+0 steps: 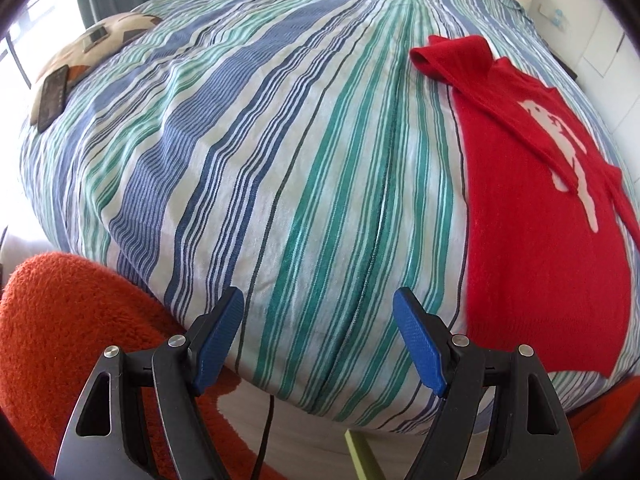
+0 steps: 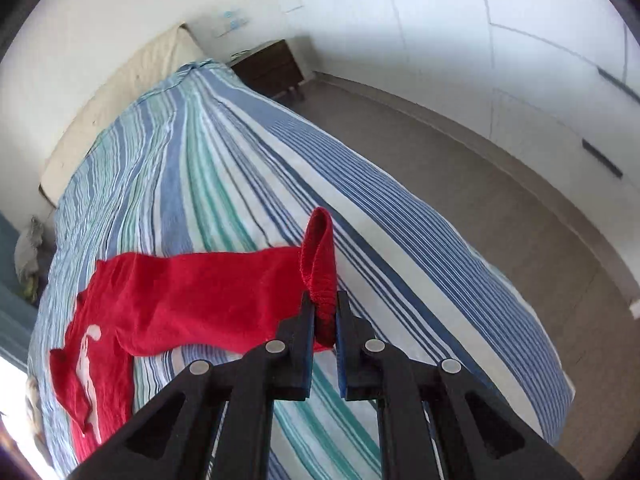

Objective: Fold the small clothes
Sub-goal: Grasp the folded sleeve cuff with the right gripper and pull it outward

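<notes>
A small red sweater [image 1: 536, 216] with a white figure print lies on the striped bedspread [image 1: 280, 152], at the right of the left wrist view. My left gripper [image 1: 318, 312] is open and empty, hovering over the bed's near edge, left of the sweater's hem. In the right wrist view my right gripper [image 2: 325, 312] is shut on the cuff of the sweater's sleeve [image 2: 320, 264] and holds it lifted above the bedspread [image 2: 224, 184]. The rest of the sweater [image 2: 160, 300] lies flat to the left.
A patterned cushion [image 1: 100, 44] with a dark phone [image 1: 52, 96] on it lies at the bed's far left. An orange rug [image 1: 68, 340] lies by the bed. A beige pillow [image 2: 132, 80], a dark nightstand [image 2: 272, 68] and bare floor [image 2: 500, 208] show on the right.
</notes>
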